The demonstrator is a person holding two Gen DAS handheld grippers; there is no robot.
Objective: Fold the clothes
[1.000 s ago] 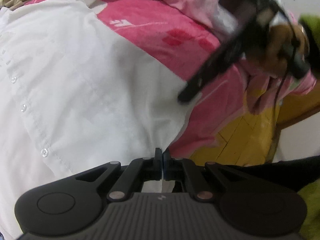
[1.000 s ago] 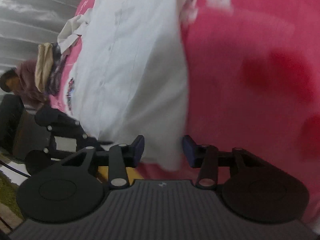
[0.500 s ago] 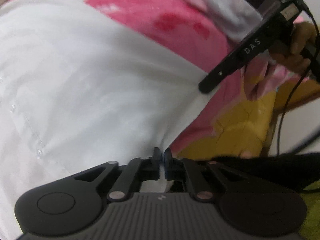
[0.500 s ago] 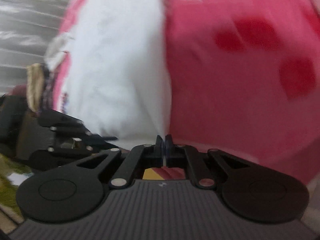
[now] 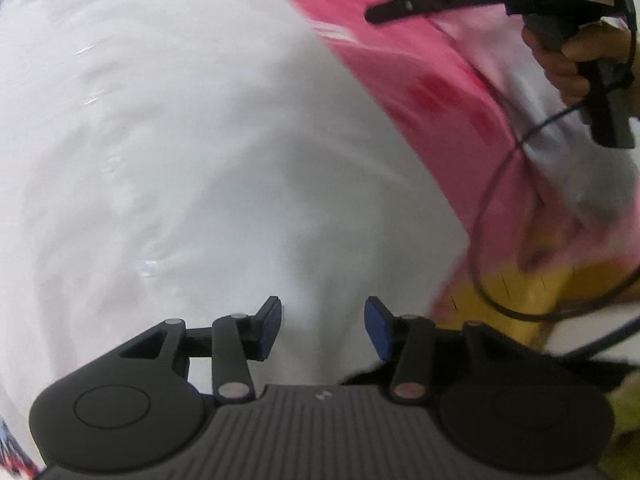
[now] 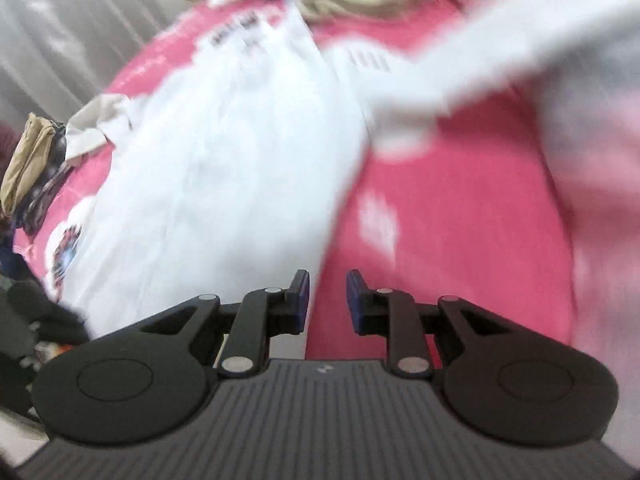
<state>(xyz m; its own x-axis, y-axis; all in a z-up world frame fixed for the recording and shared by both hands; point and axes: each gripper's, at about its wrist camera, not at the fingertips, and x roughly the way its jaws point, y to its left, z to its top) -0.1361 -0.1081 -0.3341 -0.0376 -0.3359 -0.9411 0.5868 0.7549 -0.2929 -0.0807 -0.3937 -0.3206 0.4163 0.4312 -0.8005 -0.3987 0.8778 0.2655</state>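
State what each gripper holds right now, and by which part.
Nothing. The left gripper is open over the white shirt; the right gripper is open at the shirt's edge, with no cloth between the jaws.

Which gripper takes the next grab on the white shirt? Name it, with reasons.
Left, probably. The left gripper is open with the white shirt directly between its fingers; the right gripper, also open, sits at the shirt's edge, mostly over the pink sheet.

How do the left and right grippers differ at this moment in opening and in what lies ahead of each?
The left gripper stands wider open than the right gripper. White shirt fills the left gripper's gap; the right gripper sits at the shirt's edge, its gap over the pink sheet. Both are open, blue-padded, and hold nothing.
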